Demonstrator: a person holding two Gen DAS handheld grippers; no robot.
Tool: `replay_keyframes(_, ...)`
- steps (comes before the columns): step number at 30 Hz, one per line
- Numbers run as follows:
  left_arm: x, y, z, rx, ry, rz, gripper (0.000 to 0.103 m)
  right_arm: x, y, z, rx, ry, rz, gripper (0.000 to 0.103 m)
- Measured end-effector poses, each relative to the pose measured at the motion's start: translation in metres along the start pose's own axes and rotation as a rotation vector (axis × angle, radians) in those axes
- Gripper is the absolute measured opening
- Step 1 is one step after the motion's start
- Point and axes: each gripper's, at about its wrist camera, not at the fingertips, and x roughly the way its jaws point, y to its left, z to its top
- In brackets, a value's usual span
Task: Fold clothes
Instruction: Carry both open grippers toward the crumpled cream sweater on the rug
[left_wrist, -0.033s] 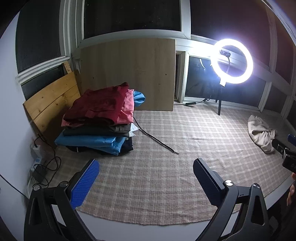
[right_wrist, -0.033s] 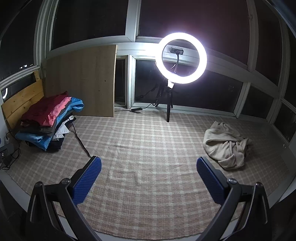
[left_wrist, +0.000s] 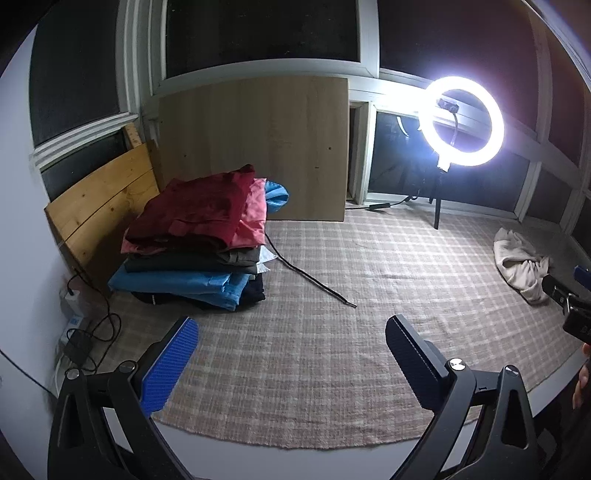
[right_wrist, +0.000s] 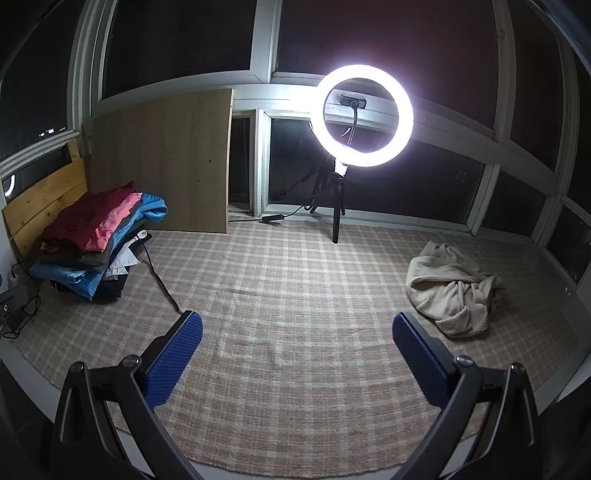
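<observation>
The left gripper (left_wrist: 291, 354) hangs above the checked rug (left_wrist: 332, 350) with its jaws spread wide and nothing between them. The right gripper (right_wrist: 297, 349) hangs above the same rug, jaws likewise spread and empty. The landmark is the lit ring light (right_wrist: 365, 115), standing on its tripod at the far edge of the rug. A crumpled cream garment (right_wrist: 452, 290) lies unfolded on the rug, nearer than the ring light and to its right, well apart from both grippers. A stack of folded clothes (left_wrist: 195, 243), red on top and blue lower down, sits far to the left of the ring light, against a wooden board (left_wrist: 255, 147). A black cord (left_wrist: 314, 282) trails from the stack across the rug.
</observation>
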Motion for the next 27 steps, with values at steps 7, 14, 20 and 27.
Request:
replay_keyframes(7,0.015,-0.014,0.004,0.092,0.052,-0.040,0.102,-0.001,-0.001,-0.003,0.011,-0.003,-0.023,0.103)
replay_keyframes(14,0.034,-0.039,0.012,0.117,0.035,-0.132,0.102,-0.003,-0.024,-0.009,0.045,0.014,-0.098,0.103)
replay_keyframes(20,0.051,-0.079,0.024,0.146,0.058,-0.238,0.102,-0.013,-0.064,-0.017,0.107,0.018,-0.177,0.103)
replay_keyframes(27,0.067,-0.128,0.035,0.182,0.085,-0.314,0.102,-0.019,-0.124,-0.025,0.173,0.019,-0.251,0.103)
